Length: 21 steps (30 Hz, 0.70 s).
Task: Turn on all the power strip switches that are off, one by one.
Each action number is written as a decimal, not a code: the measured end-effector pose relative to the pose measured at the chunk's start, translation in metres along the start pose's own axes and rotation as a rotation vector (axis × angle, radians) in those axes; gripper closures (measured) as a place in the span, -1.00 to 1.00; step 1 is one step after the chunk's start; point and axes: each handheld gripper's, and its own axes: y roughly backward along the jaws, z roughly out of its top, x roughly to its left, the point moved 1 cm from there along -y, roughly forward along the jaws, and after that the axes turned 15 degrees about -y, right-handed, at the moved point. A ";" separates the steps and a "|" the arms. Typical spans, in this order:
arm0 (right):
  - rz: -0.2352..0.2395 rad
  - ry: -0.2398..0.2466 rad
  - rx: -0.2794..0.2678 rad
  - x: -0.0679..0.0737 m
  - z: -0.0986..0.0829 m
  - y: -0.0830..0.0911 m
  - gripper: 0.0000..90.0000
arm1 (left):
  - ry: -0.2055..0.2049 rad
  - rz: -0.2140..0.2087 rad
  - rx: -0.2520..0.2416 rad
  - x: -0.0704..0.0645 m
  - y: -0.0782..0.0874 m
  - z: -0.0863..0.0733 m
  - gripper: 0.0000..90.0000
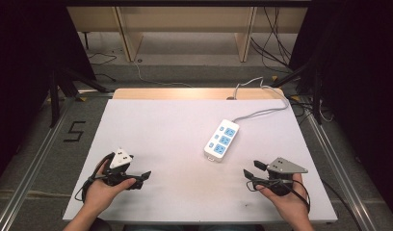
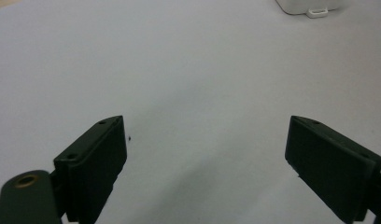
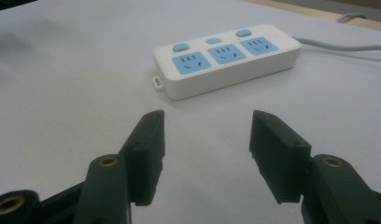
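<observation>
We note the power strip (image 1: 222,140) right of frame centre on the worktop (image 1: 156,130), long axis running up-right; right gripper (image 1: 251,174) nearer than left gripper (image 1: 145,176); both sets of fingers apart, empty.

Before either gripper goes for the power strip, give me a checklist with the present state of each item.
1. Left gripper open: ok, jaws stand wide apart with nothing between them.
2. Right gripper open: ok, jaws apart and empty.
3. Power strip within view of the right gripper: ok, it lies flat straight beyond the jaws.
4. Path to the strip free: ok, bare white table between both grippers and the strip.
5. Cable out of the way: ok, it runs off the far end toward the table's back edge.
6. Strip switches on or off: cannot tell.
</observation>
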 end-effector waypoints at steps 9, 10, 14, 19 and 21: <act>-0.011 0.076 0.043 0.006 0.003 0.000 0.54 | -0.012 0.009 -0.001 -0.002 -0.001 0.000 -0.65; -0.020 0.081 0.042 0.006 0.004 0.000 0.66 | -0.010 0.007 -0.001 -0.003 -0.001 0.000 -0.65; -0.057 0.096 0.052 0.006 0.011 0.000 0.98 | 0.000 -0.001 -0.001 -0.004 -0.003 0.000 -0.65; -0.074 0.098 0.090 0.007 0.018 -0.006 1.00 | -0.001 -0.005 0.000 -0.004 -0.004 0.001 -0.65; -0.078 0.101 0.097 0.009 0.021 -0.009 1.00 | -0.002 -0.003 0.007 -0.004 -0.004 0.000 -0.65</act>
